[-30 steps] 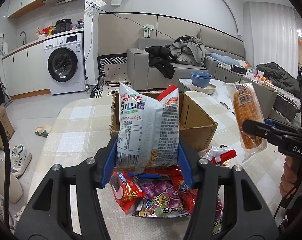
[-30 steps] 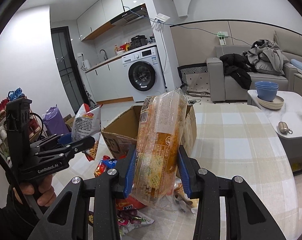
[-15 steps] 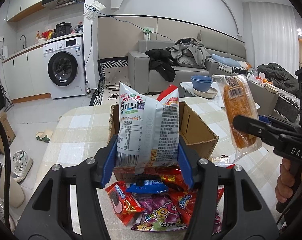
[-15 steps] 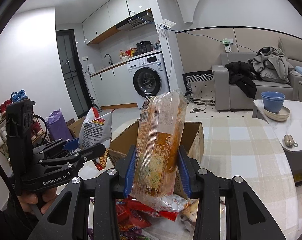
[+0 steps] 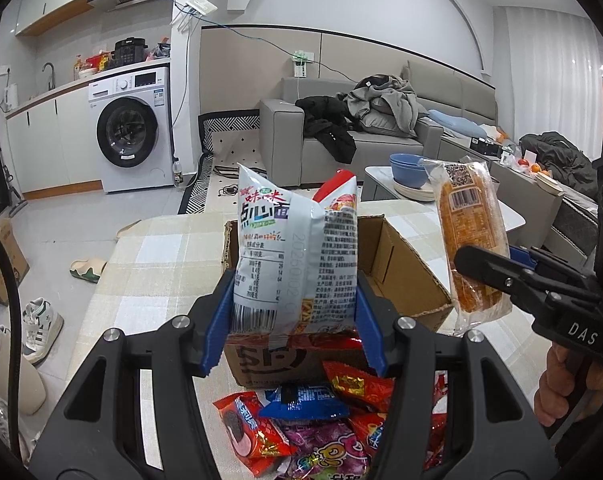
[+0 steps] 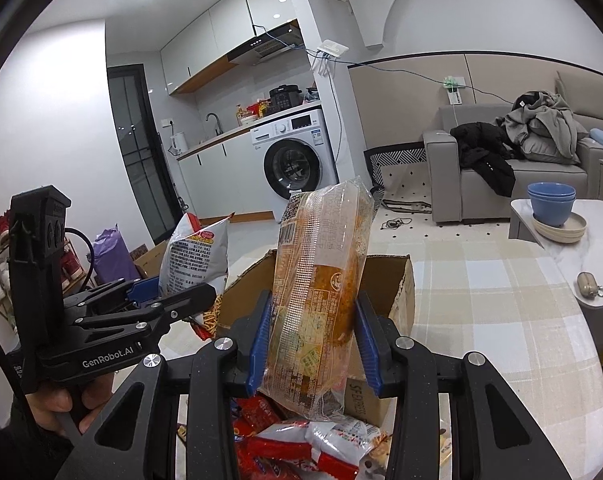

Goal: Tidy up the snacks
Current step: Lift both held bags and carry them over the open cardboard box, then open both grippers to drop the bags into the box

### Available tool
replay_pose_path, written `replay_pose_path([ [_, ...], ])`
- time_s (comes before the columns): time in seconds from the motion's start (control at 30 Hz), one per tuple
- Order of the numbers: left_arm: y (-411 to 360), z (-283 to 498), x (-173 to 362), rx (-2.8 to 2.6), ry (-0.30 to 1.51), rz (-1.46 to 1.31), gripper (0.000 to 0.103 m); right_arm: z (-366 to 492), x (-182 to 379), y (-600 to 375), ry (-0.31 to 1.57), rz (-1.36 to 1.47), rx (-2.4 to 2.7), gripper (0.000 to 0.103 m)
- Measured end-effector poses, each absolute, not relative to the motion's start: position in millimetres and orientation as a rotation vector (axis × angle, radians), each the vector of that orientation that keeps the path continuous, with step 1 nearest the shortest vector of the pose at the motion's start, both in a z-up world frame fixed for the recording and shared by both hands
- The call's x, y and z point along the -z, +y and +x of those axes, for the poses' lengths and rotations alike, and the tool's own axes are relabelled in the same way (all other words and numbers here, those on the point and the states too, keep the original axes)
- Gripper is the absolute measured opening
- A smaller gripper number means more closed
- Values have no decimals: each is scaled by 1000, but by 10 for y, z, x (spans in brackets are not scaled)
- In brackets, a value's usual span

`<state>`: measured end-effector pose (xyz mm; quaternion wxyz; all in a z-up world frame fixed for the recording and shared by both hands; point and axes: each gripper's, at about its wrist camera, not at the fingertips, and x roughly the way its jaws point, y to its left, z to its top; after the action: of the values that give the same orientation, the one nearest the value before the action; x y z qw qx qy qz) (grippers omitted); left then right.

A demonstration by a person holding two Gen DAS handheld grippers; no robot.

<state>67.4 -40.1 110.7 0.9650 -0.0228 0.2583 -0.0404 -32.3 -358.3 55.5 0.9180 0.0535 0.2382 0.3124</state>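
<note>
My left gripper (image 5: 295, 326) is shut on a white-and-red snack bag (image 5: 297, 252), held upright in front of an open cardboard box (image 5: 401, 276). My right gripper (image 6: 315, 344) is shut on a clear-wrapped orange bread pack (image 6: 321, 292), held upright above the near side of the box (image 6: 393, 292). The bread pack (image 5: 471, 240) also shows at the right of the left wrist view, and the snack bag (image 6: 193, 256) at the left of the right wrist view. A pile of loose snack packets (image 5: 325, 424) lies on the checked tablecloth below the box.
The table with its checked cloth (image 5: 157, 280) carries the box and packets. Blue bowls on a plate (image 6: 553, 212) and a small pouch (image 6: 587, 284) sit on a side table at right. A sofa with clothes (image 5: 365, 128) and a washing machine (image 5: 129, 136) stand behind.
Both grippers have risen with their packs still held, so the box and the loose packets sit lower in view. More of the packet pile shows below the box.
</note>
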Motion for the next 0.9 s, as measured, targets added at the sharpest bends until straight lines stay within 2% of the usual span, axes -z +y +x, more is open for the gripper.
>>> replay_pose_path([
  [0.9,-410,1515,-809,66,649,-34,53,237,-338,-3262,574,52,-623,39],
])
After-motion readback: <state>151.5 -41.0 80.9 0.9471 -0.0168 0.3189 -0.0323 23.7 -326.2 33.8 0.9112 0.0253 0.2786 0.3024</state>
